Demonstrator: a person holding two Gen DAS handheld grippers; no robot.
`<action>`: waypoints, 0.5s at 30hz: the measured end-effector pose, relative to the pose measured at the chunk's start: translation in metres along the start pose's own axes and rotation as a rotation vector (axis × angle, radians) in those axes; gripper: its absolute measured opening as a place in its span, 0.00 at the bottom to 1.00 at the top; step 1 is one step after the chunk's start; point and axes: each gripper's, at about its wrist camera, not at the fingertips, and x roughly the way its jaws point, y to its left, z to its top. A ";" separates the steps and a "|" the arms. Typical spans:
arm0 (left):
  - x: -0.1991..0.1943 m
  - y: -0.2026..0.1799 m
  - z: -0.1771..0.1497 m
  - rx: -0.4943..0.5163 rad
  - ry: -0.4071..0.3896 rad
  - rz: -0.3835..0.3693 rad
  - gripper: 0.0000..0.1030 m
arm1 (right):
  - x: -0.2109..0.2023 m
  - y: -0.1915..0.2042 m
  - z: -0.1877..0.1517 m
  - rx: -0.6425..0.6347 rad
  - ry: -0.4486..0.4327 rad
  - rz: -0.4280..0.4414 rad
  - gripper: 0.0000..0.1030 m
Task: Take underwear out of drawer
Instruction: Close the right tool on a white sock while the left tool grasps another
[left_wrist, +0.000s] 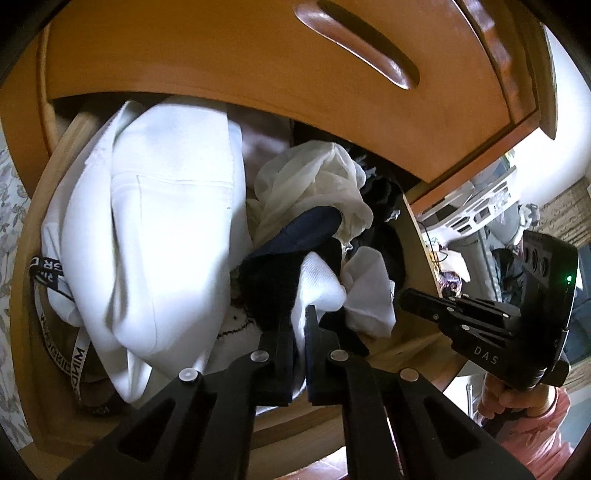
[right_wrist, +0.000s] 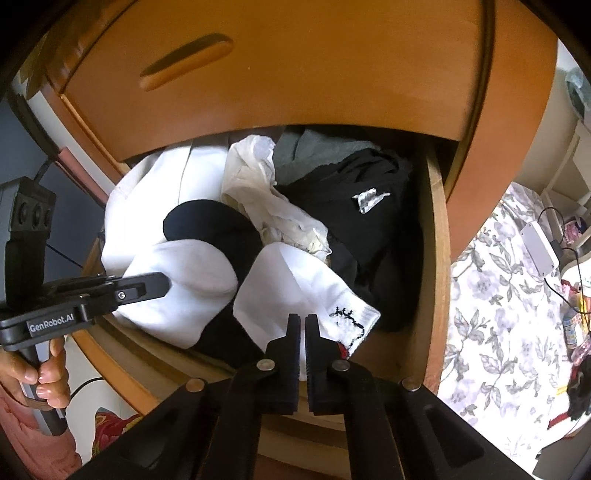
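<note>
I'm holding the left gripper closed on a white garment near the drawer's front edge, with its pads pinching a fold beside dark cloth. To its right, the right gripper is also closed, on the hem of a white piece with black stitching, just inside the front edge of the drawer. I'm judging these to be the underwear, though whether they are one item or two I cannot tell. The risk: both grips are sitting on thin edges, so cloth may be slipping out as I lift, or the dark cloth lying against it may be dragging along and spilling over the front. The left view is showing a large white folded garment filling the drawer's left side; the right view alone is showing the black heap at the right wall.
</note>
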 end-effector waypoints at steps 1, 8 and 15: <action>-0.001 0.001 0.000 -0.005 -0.003 -0.001 0.04 | -0.001 -0.001 -0.001 0.001 -0.002 -0.001 0.02; -0.010 0.006 -0.004 -0.018 -0.020 -0.004 0.04 | -0.006 -0.002 0.003 0.013 -0.011 0.036 0.05; -0.009 0.005 -0.005 -0.022 -0.018 -0.002 0.04 | 0.004 0.014 0.020 -0.059 0.011 0.005 0.35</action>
